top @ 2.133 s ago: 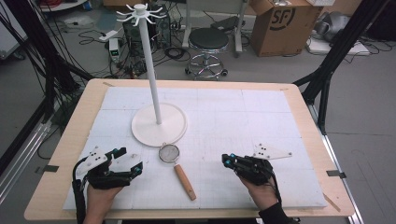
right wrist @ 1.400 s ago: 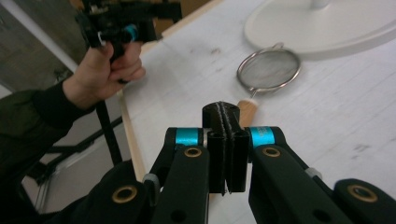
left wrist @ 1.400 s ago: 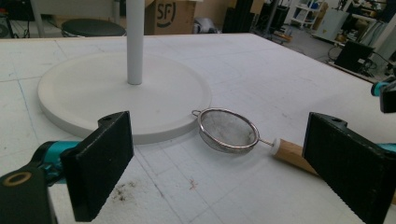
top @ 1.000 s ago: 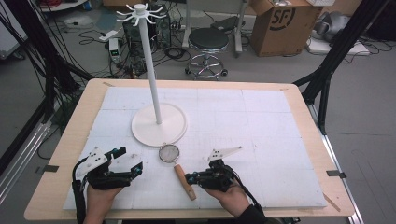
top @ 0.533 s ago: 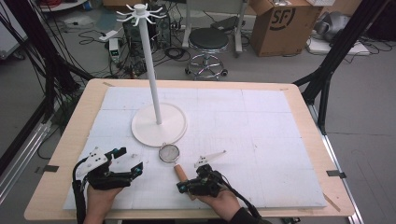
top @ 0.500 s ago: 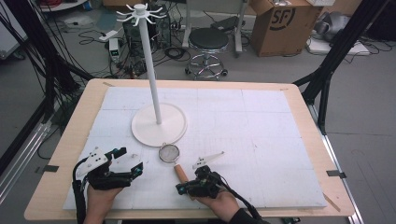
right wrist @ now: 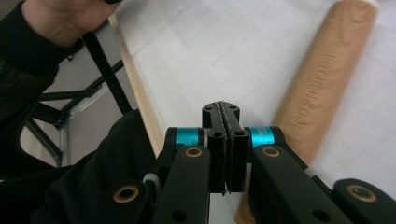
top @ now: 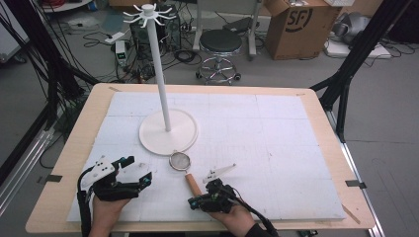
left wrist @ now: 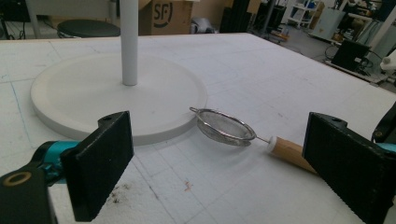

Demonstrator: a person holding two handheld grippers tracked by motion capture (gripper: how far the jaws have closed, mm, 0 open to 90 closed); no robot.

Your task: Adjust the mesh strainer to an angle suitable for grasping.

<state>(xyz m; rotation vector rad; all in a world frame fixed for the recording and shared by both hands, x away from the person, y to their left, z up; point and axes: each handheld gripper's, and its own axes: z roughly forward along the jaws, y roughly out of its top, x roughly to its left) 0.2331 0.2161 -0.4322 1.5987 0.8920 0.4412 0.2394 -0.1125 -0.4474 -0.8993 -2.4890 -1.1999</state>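
A small mesh strainer (top: 180, 160) with a wooden handle (top: 192, 185) lies on the white mat, just in front of the white stand's round base (top: 168, 131). My right gripper (top: 191, 202) is low at the near edge, jaws pressed shut with nothing between them. Its tip (right wrist: 223, 109) sits just left of the handle (right wrist: 327, 79), apart from it. My left gripper (top: 138, 169) rests at the near left, open wide. Between its pads (left wrist: 105, 158) I see the strainer (left wrist: 224, 128) and handle (left wrist: 289, 151) ahead.
The stand's tall white pole (top: 159, 64) rises from the base (left wrist: 116, 88) to a ring of hooks (top: 147, 11). The table's wooden edge (right wrist: 135, 88) runs close beside my right gripper. A stool (top: 220, 42) and a cardboard box (top: 296, 24) stand behind the table.
My right gripper has travelled left along the near edge, from the right side of the mat to just beside the wooden handle. The left gripper and the strainer have stayed put.
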